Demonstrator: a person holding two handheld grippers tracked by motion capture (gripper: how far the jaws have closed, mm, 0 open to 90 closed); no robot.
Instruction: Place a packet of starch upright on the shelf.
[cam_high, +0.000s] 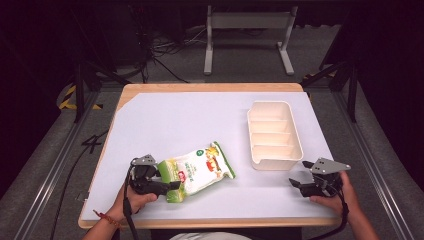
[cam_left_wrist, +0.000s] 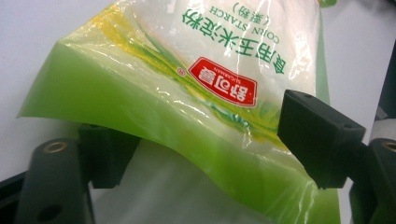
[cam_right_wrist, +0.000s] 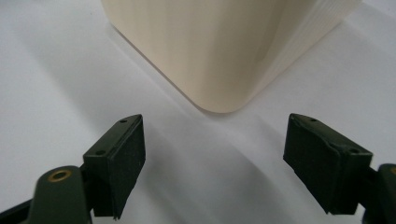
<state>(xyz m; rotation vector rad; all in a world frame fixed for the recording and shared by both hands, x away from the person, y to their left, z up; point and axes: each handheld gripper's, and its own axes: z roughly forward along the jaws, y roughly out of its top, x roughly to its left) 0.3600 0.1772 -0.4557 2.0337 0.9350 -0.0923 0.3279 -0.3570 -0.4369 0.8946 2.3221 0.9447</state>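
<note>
A bag of corn starch, clear with a green bottom edge and a red label, lies near the table's front left. My left gripper is shut on its green end. In the left gripper view one jaw sits under the bag and the other presses on top, so my left gripper holds that end slightly raised. At the front right my right gripper stands open on the table. In the right gripper view nothing lies between the jaws of my right gripper, which point at a rounded corner of the tray.
A cream tray with several empty compartments stands right of centre, its near end just ahead of my right gripper. A white sheet covers the wooden table. On the floor behind are a metal frame and cables.
</note>
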